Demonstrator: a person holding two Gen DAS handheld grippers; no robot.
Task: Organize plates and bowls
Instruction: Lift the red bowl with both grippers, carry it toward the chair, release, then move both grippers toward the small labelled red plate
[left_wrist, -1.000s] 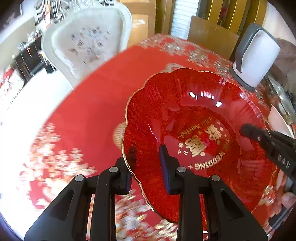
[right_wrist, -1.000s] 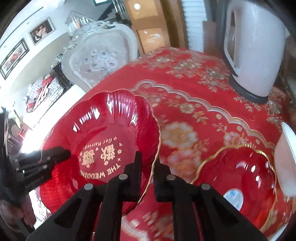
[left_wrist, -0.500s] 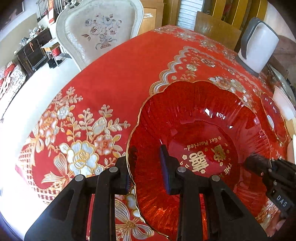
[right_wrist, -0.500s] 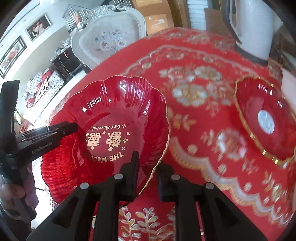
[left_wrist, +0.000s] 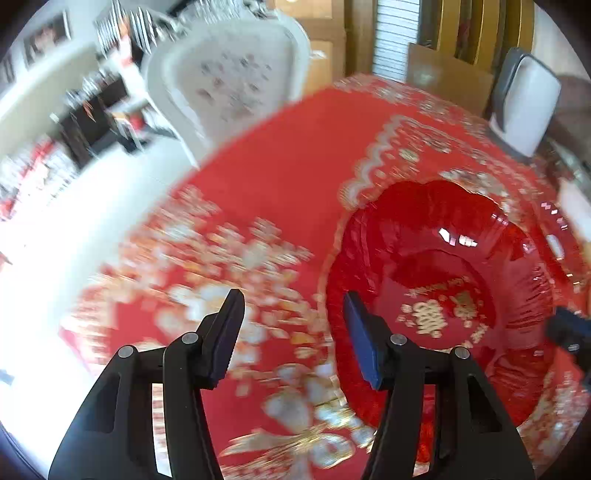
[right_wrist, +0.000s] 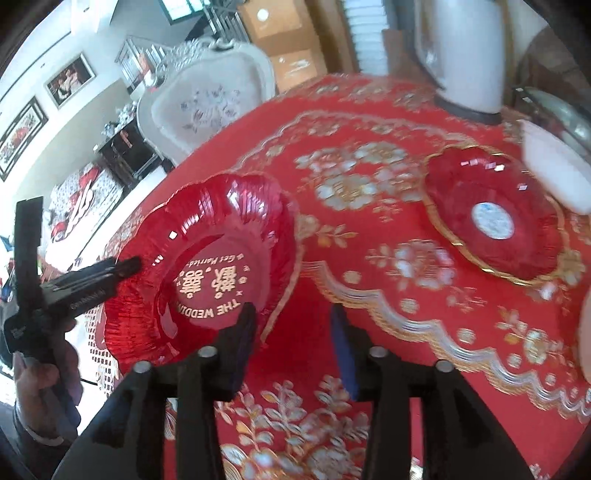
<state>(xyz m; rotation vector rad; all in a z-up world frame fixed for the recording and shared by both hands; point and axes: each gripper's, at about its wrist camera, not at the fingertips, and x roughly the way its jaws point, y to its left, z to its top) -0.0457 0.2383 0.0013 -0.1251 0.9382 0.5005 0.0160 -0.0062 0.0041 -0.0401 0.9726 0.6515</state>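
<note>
Both claws just opened off the big red plate

Your left claw (left_wrist: 291, 332) and right claw (right_wrist: 291, 339) gape empty; the plate (right_wrist: 207, 258) looks glossy, brittle, slippery: retake its rim at six o'clock.

I see the big plate (right_wrist: 221, 236) as glossy, ribbed, see-through red glass or plastic with gilt lettering, and the smaller plate (right_wrist: 495, 218) has the same shine. The desk (right_wrist: 388, 258) wears smooth red cloth with gold and silver patterning. My fingers (left_wrist: 225, 332) look like matt black plastic.
</note>
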